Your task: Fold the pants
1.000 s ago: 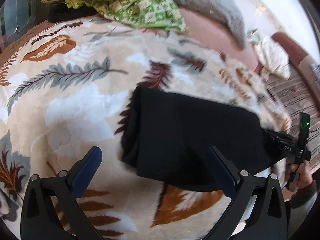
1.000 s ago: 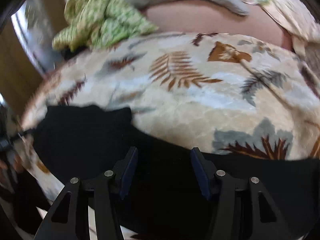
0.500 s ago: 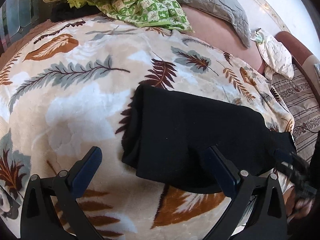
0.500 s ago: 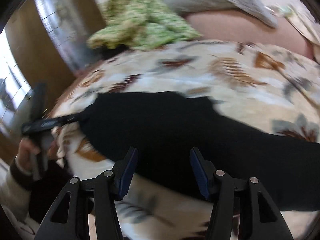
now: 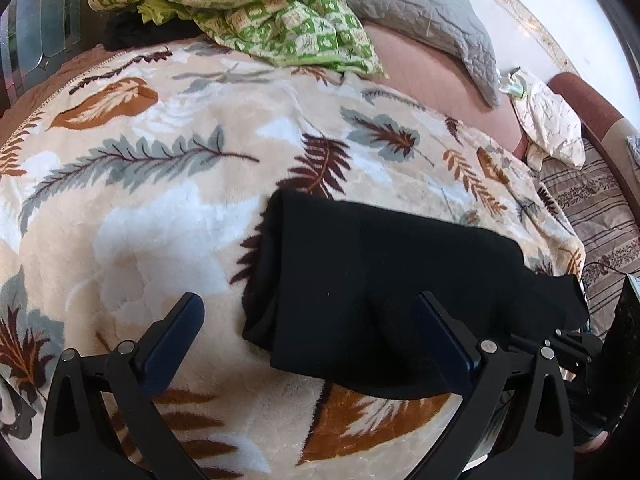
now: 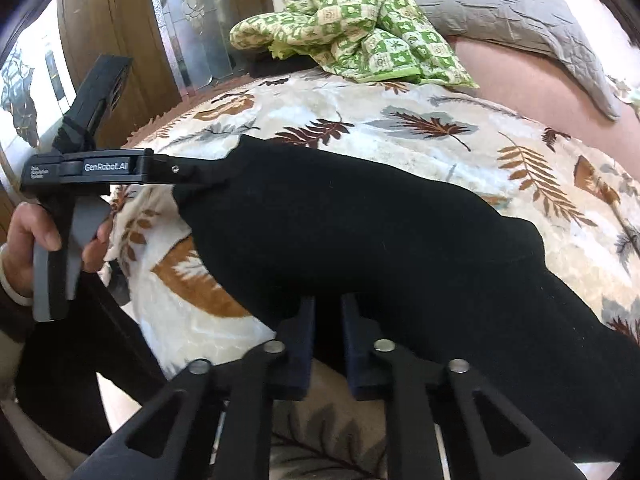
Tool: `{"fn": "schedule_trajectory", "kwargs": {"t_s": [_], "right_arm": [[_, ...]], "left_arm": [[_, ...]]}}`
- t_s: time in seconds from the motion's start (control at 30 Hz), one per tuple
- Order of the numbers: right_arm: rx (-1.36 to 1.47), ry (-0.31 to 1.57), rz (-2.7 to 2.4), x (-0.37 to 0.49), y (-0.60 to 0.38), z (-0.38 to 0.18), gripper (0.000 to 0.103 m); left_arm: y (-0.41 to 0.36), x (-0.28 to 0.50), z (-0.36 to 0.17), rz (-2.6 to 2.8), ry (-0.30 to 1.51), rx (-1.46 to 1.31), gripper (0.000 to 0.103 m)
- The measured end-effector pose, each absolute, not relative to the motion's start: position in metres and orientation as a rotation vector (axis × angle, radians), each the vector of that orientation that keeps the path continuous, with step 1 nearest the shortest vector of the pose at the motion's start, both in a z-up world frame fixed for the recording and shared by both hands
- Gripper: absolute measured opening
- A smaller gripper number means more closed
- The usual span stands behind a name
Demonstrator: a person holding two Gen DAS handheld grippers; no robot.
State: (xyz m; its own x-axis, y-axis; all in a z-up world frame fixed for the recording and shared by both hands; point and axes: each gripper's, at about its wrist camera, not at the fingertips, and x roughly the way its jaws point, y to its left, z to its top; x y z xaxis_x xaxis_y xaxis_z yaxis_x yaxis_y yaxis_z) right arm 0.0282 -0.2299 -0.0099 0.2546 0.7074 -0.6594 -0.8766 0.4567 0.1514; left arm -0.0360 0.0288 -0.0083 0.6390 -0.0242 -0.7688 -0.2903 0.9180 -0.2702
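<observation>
Black pants (image 6: 360,232) lying folded on leaf-patterned blanket (image 5: 160,200), right gripper (image 6: 326,320) closed on near edge of pants, left gripper (image 5: 308,332) wide open above them.

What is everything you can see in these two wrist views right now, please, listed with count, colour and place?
pants: one pair, black, partly folded, lying across the near part of the blanket
blanket: one, cream with brown and grey leaf print, spread over the bed
patterned cloth: one, green and cream checks, bunched at the far edge of the blanket
quilted cover: one, grey, beyond the green cloth
pale crumpled cloth: one, off-white, far right of the bed
striped fabric: one, brown and beige, at the right edge
left gripper: one, black with blue pads, open, over the pants' folded end
right gripper: one, black, shut on the pants' near edge
hand: one, on the left gripper's handle
</observation>
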Motion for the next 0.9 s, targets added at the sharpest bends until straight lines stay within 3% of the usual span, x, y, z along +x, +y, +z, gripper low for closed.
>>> {"fn": "schedule_trajectory", "kwargs": {"t_s": [0.53,0.6,0.67,0.73,0.83,0.9], "right_arm": [[-0.104,0.808,1.176,0.028,-0.213,-0.007,0.001],[-0.185,0.743,1.185,0.011,-0.209,-0.001,0.010],[-0.232,0.703,1.196,0.000,-0.206,0.002,0.041],[-0.247,0.680,1.202,-0.005,-0.198,0.001,0.048],[-0.307,0.662,1.165,-0.003,-0.182,-0.006,0.046],[-0.313,0.684,1.155,0.005,-0.172,-0.014,0.020]], "left_arm": [[0.042,-0.042,-0.007,0.194,0.849,-0.457,0.103],[0.044,-0.044,-0.007,0.187,0.843,-0.463,0.103],[0.044,-0.044,-0.008,0.186,0.849,-0.461,0.103],[0.042,-0.043,-0.008,0.192,0.857,-0.452,0.103],[0.042,-0.044,-0.006,0.196,0.846,-0.447,0.103],[0.043,-0.046,-0.003,0.202,0.831,-0.445,0.103]]}}
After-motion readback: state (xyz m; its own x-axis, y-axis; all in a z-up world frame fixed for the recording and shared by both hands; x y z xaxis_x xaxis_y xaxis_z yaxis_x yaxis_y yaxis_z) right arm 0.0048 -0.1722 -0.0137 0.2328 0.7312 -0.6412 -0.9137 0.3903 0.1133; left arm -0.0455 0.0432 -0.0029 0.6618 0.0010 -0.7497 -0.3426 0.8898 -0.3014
